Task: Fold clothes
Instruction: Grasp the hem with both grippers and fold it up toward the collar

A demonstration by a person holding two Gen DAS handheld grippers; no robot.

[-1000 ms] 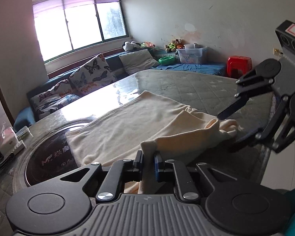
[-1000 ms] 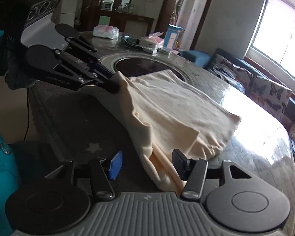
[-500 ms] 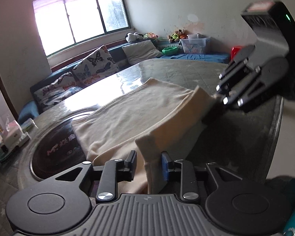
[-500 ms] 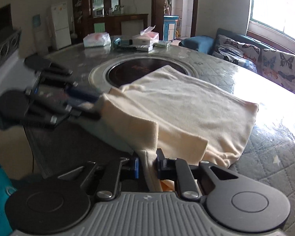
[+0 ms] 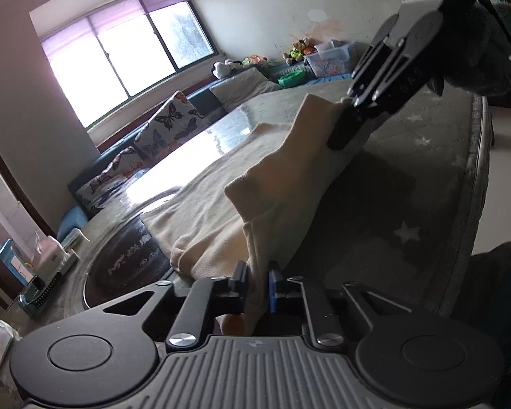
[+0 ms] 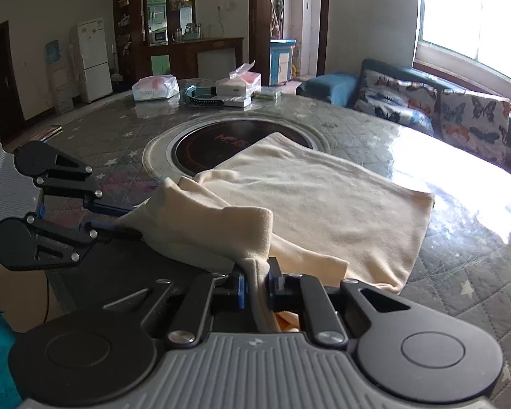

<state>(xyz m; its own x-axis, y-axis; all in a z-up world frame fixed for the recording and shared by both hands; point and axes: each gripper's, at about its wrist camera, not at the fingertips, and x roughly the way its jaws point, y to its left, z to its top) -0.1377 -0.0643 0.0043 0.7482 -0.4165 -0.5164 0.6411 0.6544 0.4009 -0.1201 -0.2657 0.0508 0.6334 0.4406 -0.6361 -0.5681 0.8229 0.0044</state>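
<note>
Along the near edge of the bench (image 6: 460, 293), my left claw (image 5: 257, 284) and right claw (image 6: 257, 281) each pinch a corner of the cream garment (image 6: 316, 197); its flat body stretches away ahead of both, equally near.

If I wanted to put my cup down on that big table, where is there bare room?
The sunlit stretch of table between the cream garment and the butterfly cushions is bare, and so is the starred patch left of the dark round inset. The far edge is crowded with tissue packs and boxes; the near edge is busy with both grippers' fingers pinching cloth.
</note>
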